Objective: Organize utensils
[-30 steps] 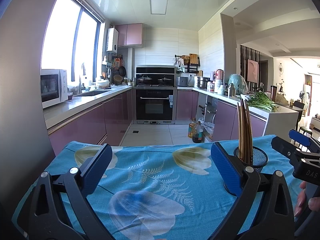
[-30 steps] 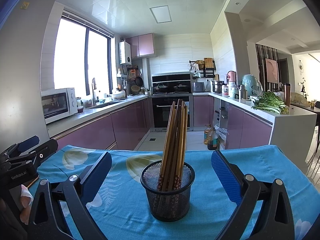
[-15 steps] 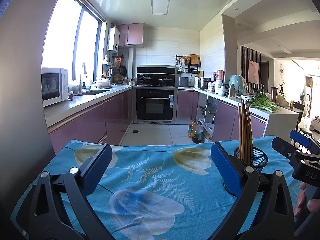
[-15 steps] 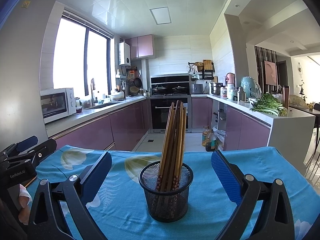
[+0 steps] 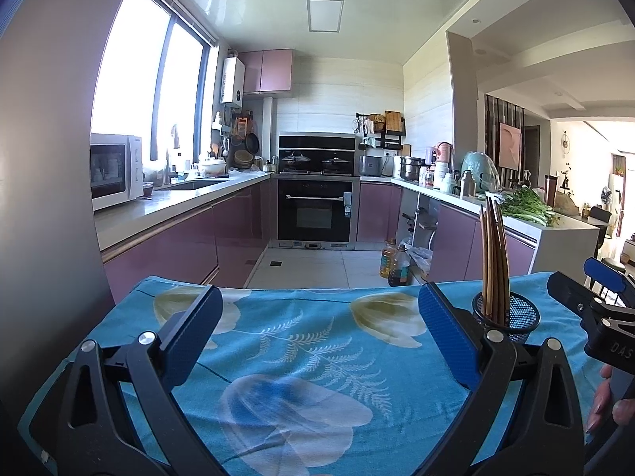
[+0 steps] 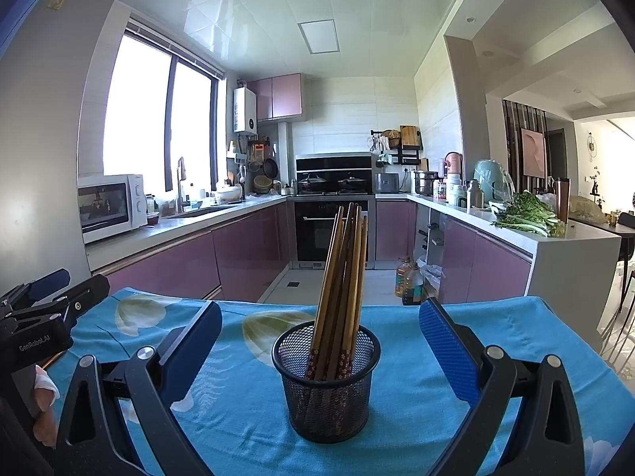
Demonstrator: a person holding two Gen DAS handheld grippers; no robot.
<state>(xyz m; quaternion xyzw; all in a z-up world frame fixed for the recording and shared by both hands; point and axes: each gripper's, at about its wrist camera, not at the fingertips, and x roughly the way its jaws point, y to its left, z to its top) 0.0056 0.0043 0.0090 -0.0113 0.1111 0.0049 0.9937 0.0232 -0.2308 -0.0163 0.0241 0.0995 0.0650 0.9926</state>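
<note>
Chopsticks point(image 6: 341, 277) in cup point(image 6: 325, 380) between my wide right jaws: light, stiff, slippery; grip mid-shaft. Left jaws wide, empty.

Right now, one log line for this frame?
left gripper: open, empty | right gripper: open | chopsticks: in mesh cup | cloth

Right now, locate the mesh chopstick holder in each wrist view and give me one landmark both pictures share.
Left wrist view: the mesh chopstick holder stands at the right, on the blue floral cloth, just beyond the left gripper's right finger.
Right wrist view: the holder stands at centre bottom, between the open fingers of the right gripper.
Shared landmark: the black oven against the far wall.
</note>
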